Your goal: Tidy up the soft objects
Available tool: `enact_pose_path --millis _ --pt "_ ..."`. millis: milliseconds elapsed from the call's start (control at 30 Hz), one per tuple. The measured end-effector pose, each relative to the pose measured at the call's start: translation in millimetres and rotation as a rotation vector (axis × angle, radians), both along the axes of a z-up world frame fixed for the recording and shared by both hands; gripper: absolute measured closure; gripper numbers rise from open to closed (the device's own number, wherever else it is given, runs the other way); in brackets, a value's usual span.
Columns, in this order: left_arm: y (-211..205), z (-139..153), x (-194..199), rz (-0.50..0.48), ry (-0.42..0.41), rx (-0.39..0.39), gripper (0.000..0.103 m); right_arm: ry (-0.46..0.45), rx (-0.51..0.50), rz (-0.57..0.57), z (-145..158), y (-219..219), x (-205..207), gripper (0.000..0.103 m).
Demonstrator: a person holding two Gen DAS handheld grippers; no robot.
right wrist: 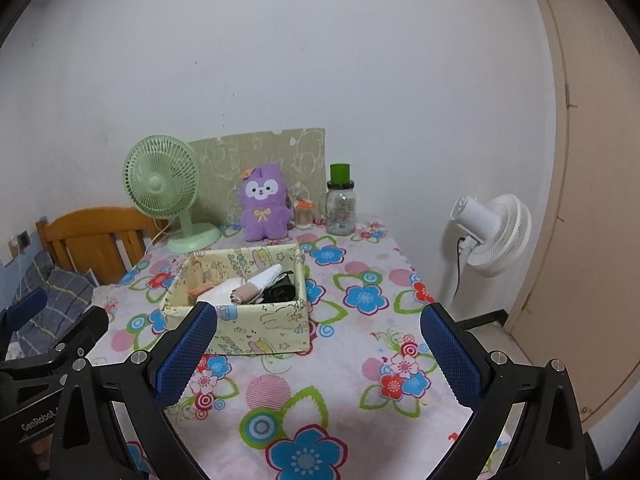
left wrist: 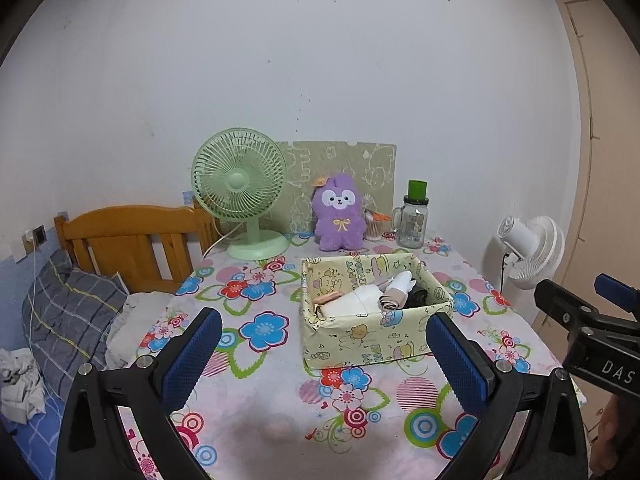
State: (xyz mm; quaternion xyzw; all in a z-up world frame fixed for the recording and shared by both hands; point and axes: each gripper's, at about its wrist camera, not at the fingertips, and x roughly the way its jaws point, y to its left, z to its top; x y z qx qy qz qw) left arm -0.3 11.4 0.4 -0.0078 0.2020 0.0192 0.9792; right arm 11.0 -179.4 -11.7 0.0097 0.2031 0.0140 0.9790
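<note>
- The left gripper (left wrist: 323,354) hovers above the near part of the table (left wrist: 280,400), fingers spread wide with nothing between the blue pads (left wrist: 192,360).
- The right gripper (right wrist: 319,354) hovers likewise over the table's near edge, spread wide and empty; part of it shows at the right edge of the left view.
- A yellow cartoon-print box (left wrist: 372,340) sits on the flowered cloth in the middle of the table, ahead of both grippers.
- Inside the box lie the soft things: a rolled beige cloth (left wrist: 392,300), a rolled white cloth (left wrist: 402,282), a flat white folded piece (left wrist: 356,300), something black (left wrist: 418,296) at the right end, and a bit of orange-pink (left wrist: 326,298) at the left end.
- A purple plush (left wrist: 339,212) stands upright at the back of the table, outside the box, leaning against a patterned card (left wrist: 340,160) propped on the wall.
- A green fan (left wrist: 240,188) stands left of the plush.
- Right of the plush is a small tub of cotton swabs (left wrist: 374,228), then a glass jar (left wrist: 414,220) with a green cup on its lid.
- A white fan (left wrist: 532,252) stands on the floor right of the table.
- A bed with a wooden headboard (left wrist: 132,236) and a checked pillow (left wrist: 68,312) lies left of the table.
</note>
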Motion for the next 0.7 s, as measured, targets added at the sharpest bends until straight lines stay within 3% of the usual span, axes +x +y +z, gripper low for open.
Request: enact_pose_path --millis 700 --pt "3.1 4.1 -1.3 -0.002 -0.005 -0.018 0.0 -0.032 0.0 0.022 3.2 9.3 -3.4 0.0"
